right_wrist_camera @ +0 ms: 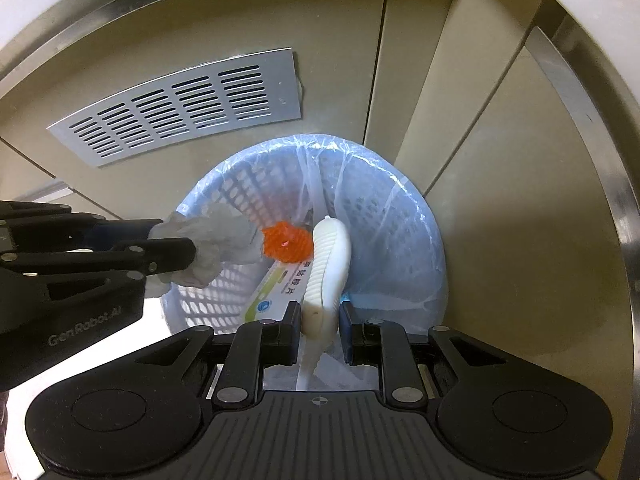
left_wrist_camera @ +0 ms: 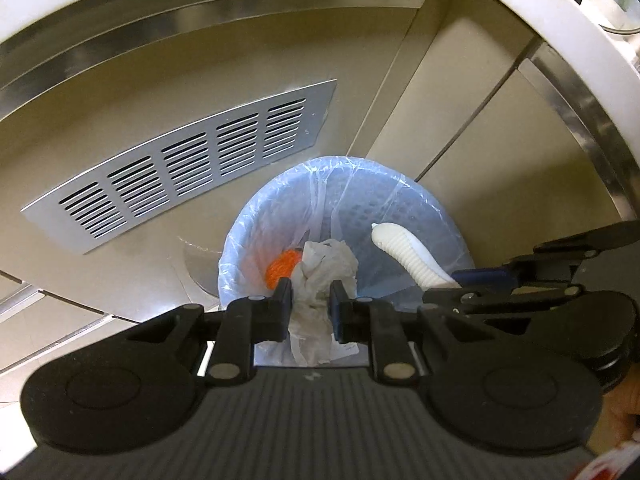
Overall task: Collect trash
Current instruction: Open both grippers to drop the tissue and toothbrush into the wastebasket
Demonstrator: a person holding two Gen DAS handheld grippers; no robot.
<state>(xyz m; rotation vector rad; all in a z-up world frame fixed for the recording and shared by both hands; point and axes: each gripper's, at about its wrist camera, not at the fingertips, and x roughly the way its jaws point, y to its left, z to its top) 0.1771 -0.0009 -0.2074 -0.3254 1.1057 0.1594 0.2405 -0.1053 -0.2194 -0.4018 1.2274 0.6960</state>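
Over the bin, both grippers hold trash above its open mouth. Left gripper: jaws closed on a crumpled tissue wad, which bulges out past the pads and hangs over the bin's near-left side. Right gripper: jaws clamped on the lower end of a white ribbed strip, which curves out ahead of the fingers over the middle of the opening. Nothing released yet.

Inside the bin: an orange mesh piece and a printed box, lying on the liner, just beneath the held items. The liner is thin clear plastic, folded out over the rim of the perforated basket, so whatever drops lands in the bag.

Both grippers point steeply down. Judgement: this keeps each item directly over the mouth, so that opening the jaws alone should let it fall in. The two tools sit close side by side, not touching as far as either view shows.

Surroundings: the bin stands in a corner against beige cabinet panels, with a metal vent grille low on the panel to its left. White counter edge runs overhead.

Risk, as judged: the tissue may cling to a pad; the long strip could catch the rim.
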